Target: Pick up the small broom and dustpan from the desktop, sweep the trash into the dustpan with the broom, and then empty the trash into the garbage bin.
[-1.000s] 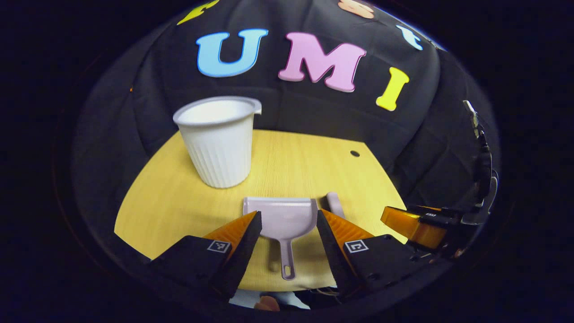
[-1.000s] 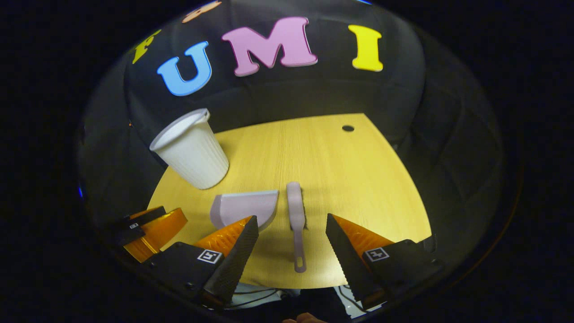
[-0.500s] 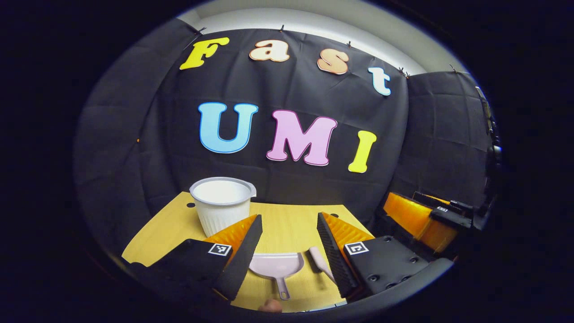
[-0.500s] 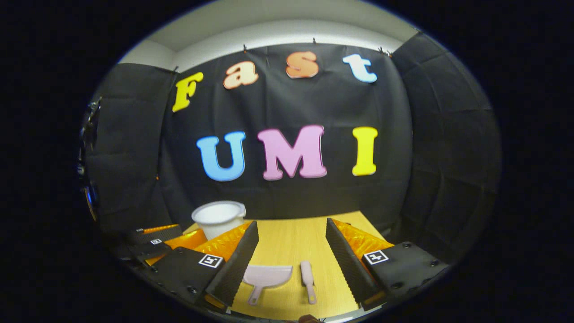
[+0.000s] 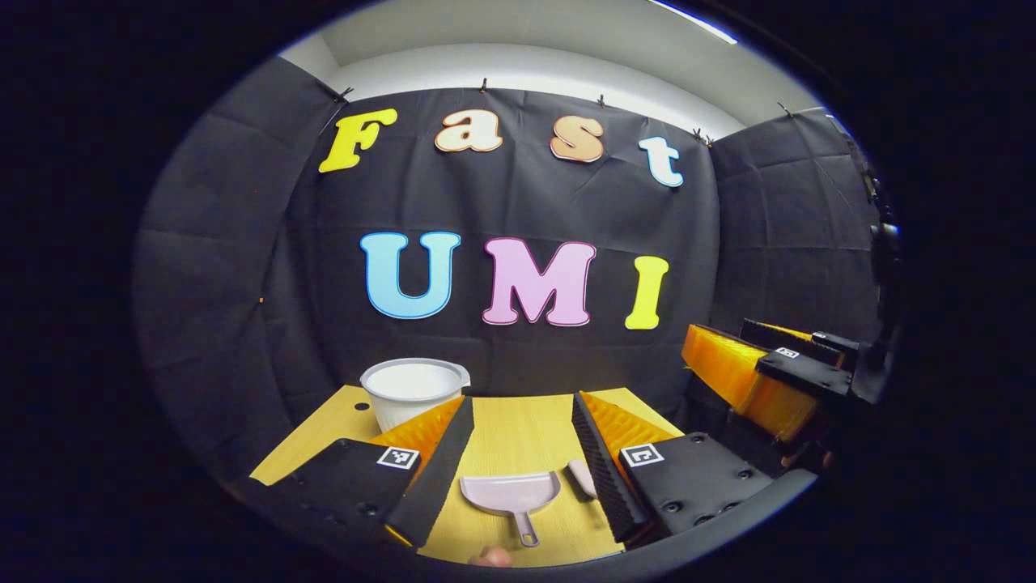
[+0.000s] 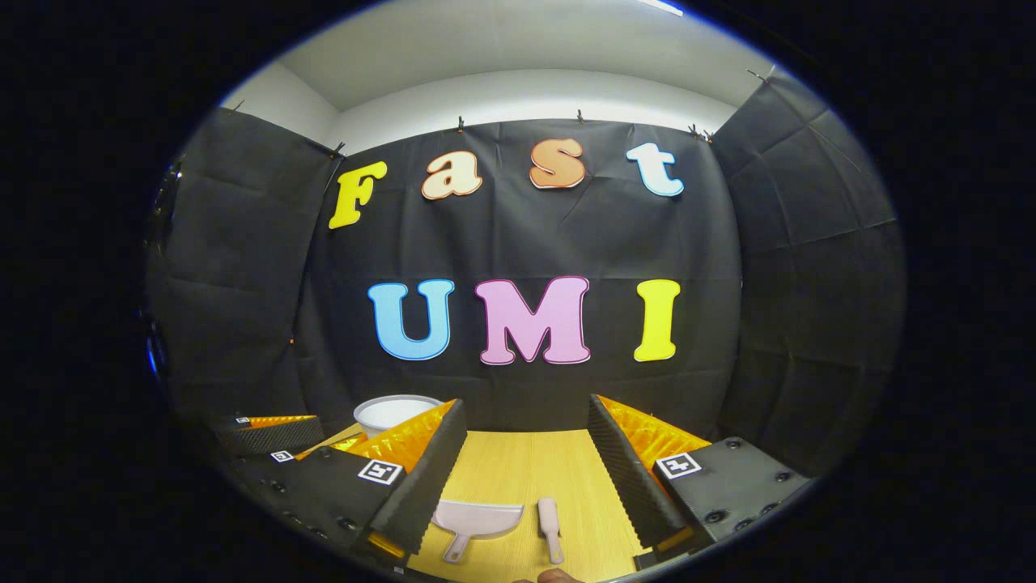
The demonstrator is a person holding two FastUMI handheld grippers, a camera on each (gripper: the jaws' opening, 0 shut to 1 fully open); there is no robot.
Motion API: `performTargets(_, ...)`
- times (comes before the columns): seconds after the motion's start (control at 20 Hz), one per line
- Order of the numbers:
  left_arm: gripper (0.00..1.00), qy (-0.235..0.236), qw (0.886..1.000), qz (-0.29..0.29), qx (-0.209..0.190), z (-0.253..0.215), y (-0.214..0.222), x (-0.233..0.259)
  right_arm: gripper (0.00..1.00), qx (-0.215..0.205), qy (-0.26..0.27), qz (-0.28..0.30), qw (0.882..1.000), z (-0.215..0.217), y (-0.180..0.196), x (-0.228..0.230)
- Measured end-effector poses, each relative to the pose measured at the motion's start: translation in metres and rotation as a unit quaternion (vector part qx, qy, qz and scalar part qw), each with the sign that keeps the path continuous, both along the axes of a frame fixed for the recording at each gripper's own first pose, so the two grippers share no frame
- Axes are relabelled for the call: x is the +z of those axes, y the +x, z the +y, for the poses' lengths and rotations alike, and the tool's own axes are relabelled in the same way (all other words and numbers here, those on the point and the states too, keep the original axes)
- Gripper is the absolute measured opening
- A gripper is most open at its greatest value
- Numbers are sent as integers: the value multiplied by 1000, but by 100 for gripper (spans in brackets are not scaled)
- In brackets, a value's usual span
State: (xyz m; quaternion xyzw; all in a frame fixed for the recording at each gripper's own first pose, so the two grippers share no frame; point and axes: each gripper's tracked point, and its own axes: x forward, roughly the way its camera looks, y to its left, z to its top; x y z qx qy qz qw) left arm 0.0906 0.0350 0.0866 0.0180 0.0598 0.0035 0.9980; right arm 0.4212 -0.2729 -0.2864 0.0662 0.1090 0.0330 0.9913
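Dustpan and small broom lie side by side on the near part of the yellow desktop, close together but apart, with their handles turned toward the person, presumably so each tool can be taken by its handle from this side. Neither has been picked up.

In the left gripper view the left gripper is held above the desk with its fingers spread wide and nothing between them; the dustpan sits right in the gap, which suggests this hand is meant for it. The broom's tip peeks out beside the right-hand finger. The right gripper is likewise wide open and empty in its own view, looking more at the back wall than down at the desk, with the broom low in the gap and the dustpan to its left. Its body also appears off to the right in the left gripper view.

A white ribbed garbage bin stands upright at the far left of the desk, near enough, it seems, for an easy tip. No trash can be made out on the wood from these angles.
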Motion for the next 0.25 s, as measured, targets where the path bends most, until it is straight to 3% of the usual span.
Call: performTargets(0.25, 71, -6, 1000, -17, 8, 1, -6, 7, 97, -18, 8, -3, 1000, -4, 1, 2)
